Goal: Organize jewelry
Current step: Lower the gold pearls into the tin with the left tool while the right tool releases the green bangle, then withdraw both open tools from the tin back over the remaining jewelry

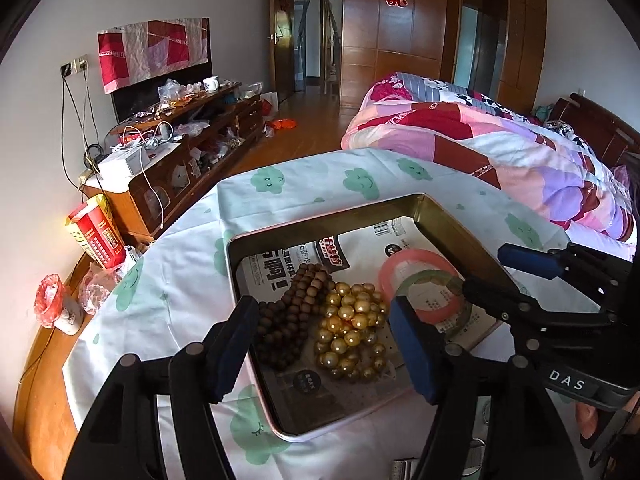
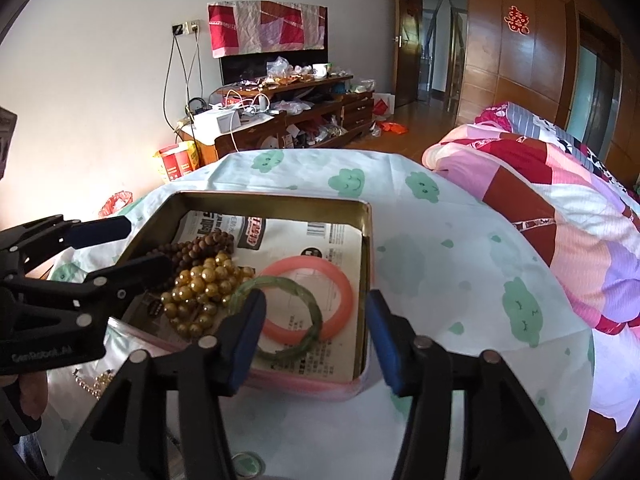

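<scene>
Nearest the left wrist camera, the left gripper [image 1: 326,346] pointed down at a slant over the near edge of the tin tray [image 1: 448,216], its blue-padded fingers [image 1: 236,354] standing well apart with nothing pressed between them. Just past those pads, inside the tray, lay the brown wooden bead strand [image 1: 296,312] and, touching it on the right, the heap of golden beads [image 1: 352,332].

The right gripper [image 2: 316,344] was tilted downward in the same way, over the tray's near right corner. Its jaws were also spread: the left pad [image 2: 248,340] hung above the green bangle [image 2: 280,320], the right pad sat just outside the tray wall [image 2: 366,280], and neither pressed on anything. In the left wrist view this gripper [image 1: 504,276] reached in from the right, its tips over the two bangles; part of a hand showed below it at the frame's edge.

The green bangle lay overlapping the pink bangle [image 2: 316,300], both flat on the printed paper [image 2: 296,236] lining the tray. A few small pale beads [image 2: 94,384] lay outside the tray on the cloud-print cloth [image 2: 440,280].

Beyond the table stood a cluttered wooden cabinet [image 2: 280,120] to the left and a bed with a patterned quilt [image 2: 560,208] to the right.
</scene>
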`<control>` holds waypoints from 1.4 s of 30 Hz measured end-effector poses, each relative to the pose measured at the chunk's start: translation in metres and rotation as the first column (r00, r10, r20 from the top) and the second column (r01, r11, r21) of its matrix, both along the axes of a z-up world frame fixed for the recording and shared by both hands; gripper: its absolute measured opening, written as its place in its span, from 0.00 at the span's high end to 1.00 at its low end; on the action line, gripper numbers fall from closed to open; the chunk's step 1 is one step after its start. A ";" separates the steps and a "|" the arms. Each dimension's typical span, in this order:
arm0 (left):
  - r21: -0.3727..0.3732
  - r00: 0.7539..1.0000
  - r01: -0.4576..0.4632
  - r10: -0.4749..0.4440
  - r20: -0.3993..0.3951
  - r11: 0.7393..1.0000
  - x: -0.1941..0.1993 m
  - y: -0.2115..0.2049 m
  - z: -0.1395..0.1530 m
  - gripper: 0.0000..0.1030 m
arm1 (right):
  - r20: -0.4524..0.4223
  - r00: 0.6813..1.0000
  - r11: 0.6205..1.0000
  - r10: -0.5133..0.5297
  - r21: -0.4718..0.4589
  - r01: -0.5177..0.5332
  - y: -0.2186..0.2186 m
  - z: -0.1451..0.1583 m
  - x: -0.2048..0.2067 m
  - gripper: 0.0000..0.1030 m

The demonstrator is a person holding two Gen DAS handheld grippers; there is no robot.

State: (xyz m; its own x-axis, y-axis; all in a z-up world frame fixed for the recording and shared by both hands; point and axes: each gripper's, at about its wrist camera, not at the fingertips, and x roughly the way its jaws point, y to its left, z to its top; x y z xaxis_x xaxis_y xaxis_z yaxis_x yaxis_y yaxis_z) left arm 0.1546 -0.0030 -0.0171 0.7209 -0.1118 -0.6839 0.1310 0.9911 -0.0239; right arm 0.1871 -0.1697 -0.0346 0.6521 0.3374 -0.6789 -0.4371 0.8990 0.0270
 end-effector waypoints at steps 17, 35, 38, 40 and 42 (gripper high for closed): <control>-0.008 1.000 -0.012 0.012 -0.007 1.000 -0.006 0.001 -0.003 0.34 | 0.000 1.000 1.000 -0.003 -0.004 0.003 0.000 -0.003 -0.006 0.42; -0.016 0.997 -0.072 0.072 0.002 0.997 -0.039 0.029 0.000 0.34 | -0.011 1.000 1.000 -0.001 0.006 0.001 -0.001 -0.002 -0.031 0.36; 0.016 0.996 -0.086 0.087 -0.008 0.996 -0.055 0.033 -0.006 0.34 | -0.016 1.000 1.000 0.007 0.009 -0.007 -0.003 -0.001 -0.040 0.34; 0.028 0.995 -0.096 0.097 -0.024 0.995 -0.068 0.038 -0.013 0.34 | -0.012 1.000 1.000 0.008 0.002 -0.008 -0.006 -0.001 -0.048 0.34; 0.032 0.993 -0.104 0.106 -0.044 0.994 -0.079 0.040 -0.020 0.34 | -0.009 1.000 1.000 0.005 -0.005 -0.005 -0.011 -0.002 -0.058 0.34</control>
State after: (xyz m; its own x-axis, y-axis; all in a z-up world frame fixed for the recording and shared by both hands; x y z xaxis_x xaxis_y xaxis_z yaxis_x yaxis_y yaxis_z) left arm 0.0756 0.0372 -0.0368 0.6955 -0.0161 -0.7184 0.0256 0.9997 0.0025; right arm 0.1296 -0.1806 -0.0365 0.6441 0.3372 -0.6866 -0.4415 0.8969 0.0263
